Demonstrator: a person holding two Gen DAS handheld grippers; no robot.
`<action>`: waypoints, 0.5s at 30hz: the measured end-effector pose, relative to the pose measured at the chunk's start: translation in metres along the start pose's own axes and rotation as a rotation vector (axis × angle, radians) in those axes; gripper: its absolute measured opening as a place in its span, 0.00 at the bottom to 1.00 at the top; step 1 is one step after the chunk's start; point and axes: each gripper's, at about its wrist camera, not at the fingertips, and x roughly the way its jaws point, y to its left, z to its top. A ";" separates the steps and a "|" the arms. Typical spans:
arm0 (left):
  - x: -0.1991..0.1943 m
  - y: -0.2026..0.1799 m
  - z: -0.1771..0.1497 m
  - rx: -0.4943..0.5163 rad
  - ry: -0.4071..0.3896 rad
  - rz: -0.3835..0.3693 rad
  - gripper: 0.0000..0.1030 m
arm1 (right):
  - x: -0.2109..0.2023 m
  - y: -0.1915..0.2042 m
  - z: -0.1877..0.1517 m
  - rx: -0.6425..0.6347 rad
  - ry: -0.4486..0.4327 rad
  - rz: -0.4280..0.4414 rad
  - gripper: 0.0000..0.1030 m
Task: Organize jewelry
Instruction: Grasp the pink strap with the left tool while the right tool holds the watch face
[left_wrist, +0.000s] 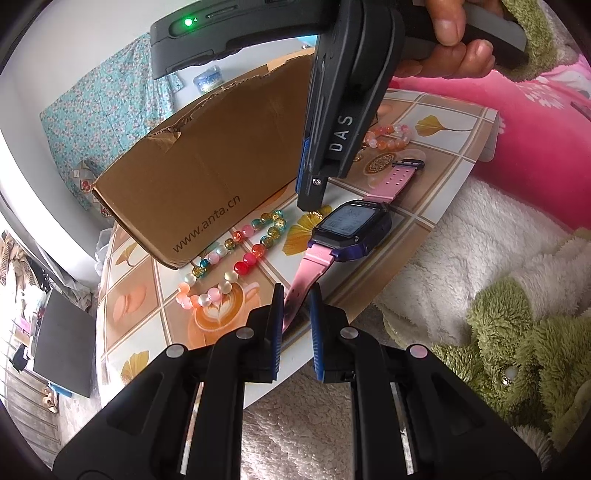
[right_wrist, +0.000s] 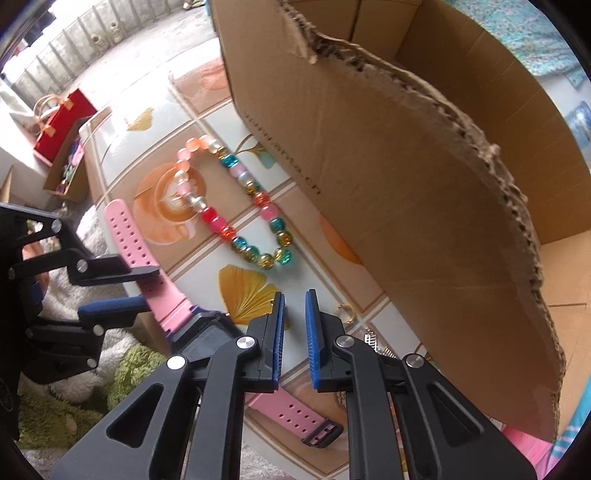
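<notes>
Watch (left_wrist: 351, 229) at centre of the left wrist view, flat on the patterned mat (left_wrist: 436, 122), just below the cardboard box (left_wrist: 192, 177). Left gripper (left_wrist: 296, 295) clamped on the lower pink strap, pads pressing the band. Right gripper (right_wrist: 294, 299) closed with nothing visible between its tips, poised just beside the watch case. Likely light; case rigid, glass face scratchable, strap soft and floppy, so expect droop and swing when lifted by one end. Better to pinch across the strap close to the case, or across the case sides. Bead necklace (left_wrist: 236, 251) looped left of the watch, apt to slither and sag.
</notes>
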 end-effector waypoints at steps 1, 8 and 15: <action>0.000 0.000 0.000 -0.001 0.001 0.000 0.12 | 0.000 -0.001 0.000 0.007 -0.010 -0.017 0.11; 0.000 0.001 0.000 -0.035 0.007 0.004 0.13 | -0.026 0.002 -0.019 0.036 -0.129 -0.034 0.15; 0.002 0.010 0.004 -0.089 0.021 -0.022 0.13 | -0.047 0.018 -0.075 0.035 -0.182 0.034 0.53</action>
